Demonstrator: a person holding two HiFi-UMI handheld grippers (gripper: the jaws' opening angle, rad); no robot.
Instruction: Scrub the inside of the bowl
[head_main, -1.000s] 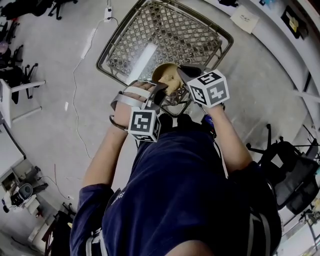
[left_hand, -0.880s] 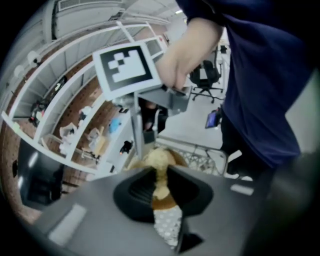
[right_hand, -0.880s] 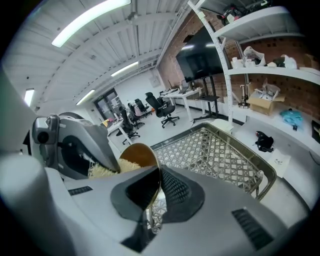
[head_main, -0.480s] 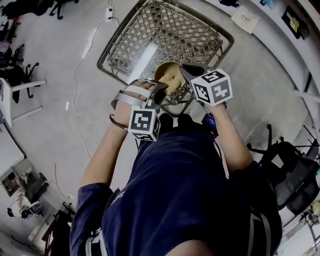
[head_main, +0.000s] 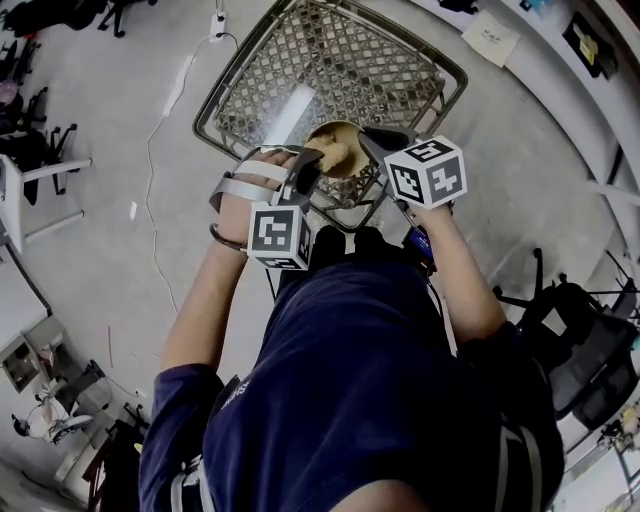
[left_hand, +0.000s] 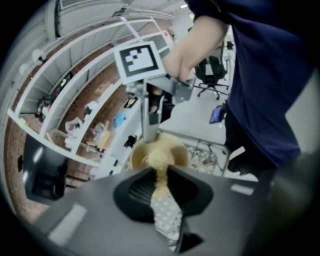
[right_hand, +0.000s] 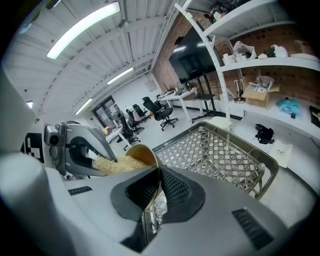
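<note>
A tan bowl (head_main: 338, 142) is held in the air over a wire mesh table. My right gripper (head_main: 374, 141) is shut on the bowl's rim (right_hand: 158, 176); the right gripper view shows the thin wall pinched between the pads. My left gripper (head_main: 310, 170) is shut on a yellowish sponge (left_hand: 159, 161). The sponge presses into the inside of the bowl (left_hand: 172, 152) from the left. The right gripper view shows the sponge (right_hand: 116, 164) spread across the bowl's mouth and the left gripper (right_hand: 80, 150) behind it. The bowl's bottom is hidden by the sponge.
The wire mesh table (head_main: 330, 70) lies just beyond and below the bowl, its rim (right_hand: 260, 155) raised. White shelving (left_hand: 75, 110) with small items stands to the right. A cable (head_main: 165, 110) runs over the floor on the left. Office chairs (right_hand: 160, 112) stand far off.
My left gripper has shifted a little to the left and up with the sponge still in the bowl. The right gripper and the bowl have barely moved.
</note>
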